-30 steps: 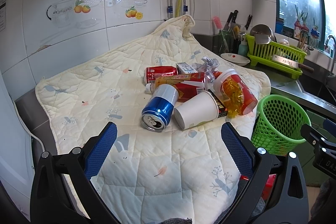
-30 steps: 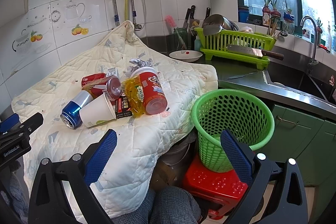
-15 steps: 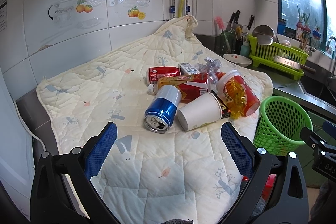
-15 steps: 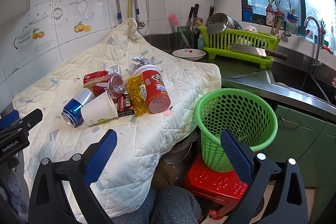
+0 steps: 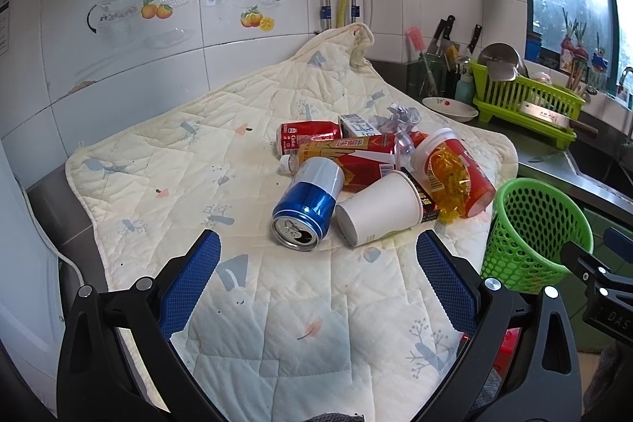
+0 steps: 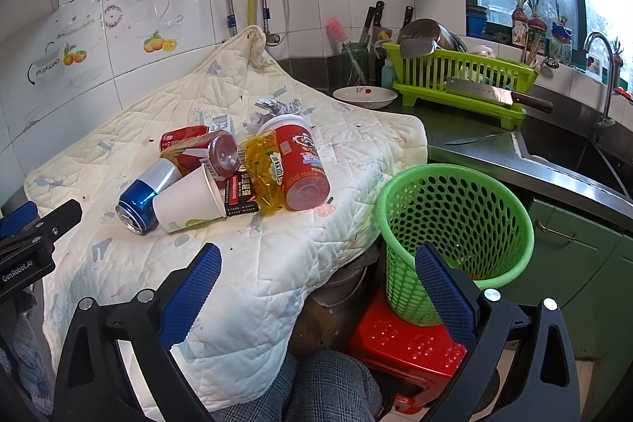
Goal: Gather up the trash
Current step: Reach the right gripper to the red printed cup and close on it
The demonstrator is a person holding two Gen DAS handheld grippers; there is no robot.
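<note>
A heap of trash lies on a cream quilted cloth [image 5: 166,184]: a blue can [image 5: 306,206] [image 6: 144,194], a white paper cup [image 5: 379,212] [image 6: 190,200], a red tub [image 5: 461,171] [image 6: 302,159] with a yellow wrapper [image 6: 265,176], a red can [image 5: 310,135], a red bottle [image 5: 352,155] and crumpled foil [image 5: 401,115]. A green mesh basket [image 5: 536,232] [image 6: 455,232] stands on a red stool [image 6: 407,351] right of the cloth. My left gripper [image 5: 316,283] is open, just short of the blue can. My right gripper [image 6: 316,287] is open over the cloth's edge, beside the basket.
A green dish rack [image 6: 463,82] holding a cleaver [image 6: 494,93], a white bowl [image 6: 364,97], knives and a brush stand on the dark counter behind. A sink [image 6: 573,153] lies at right. A person's checked trouser leg [image 6: 316,390] is below the right gripper.
The trash heap has shifted slightly up and right in the left wrist view and the basket shows a little further right in the right wrist view; both grippers stay open and empty.
</note>
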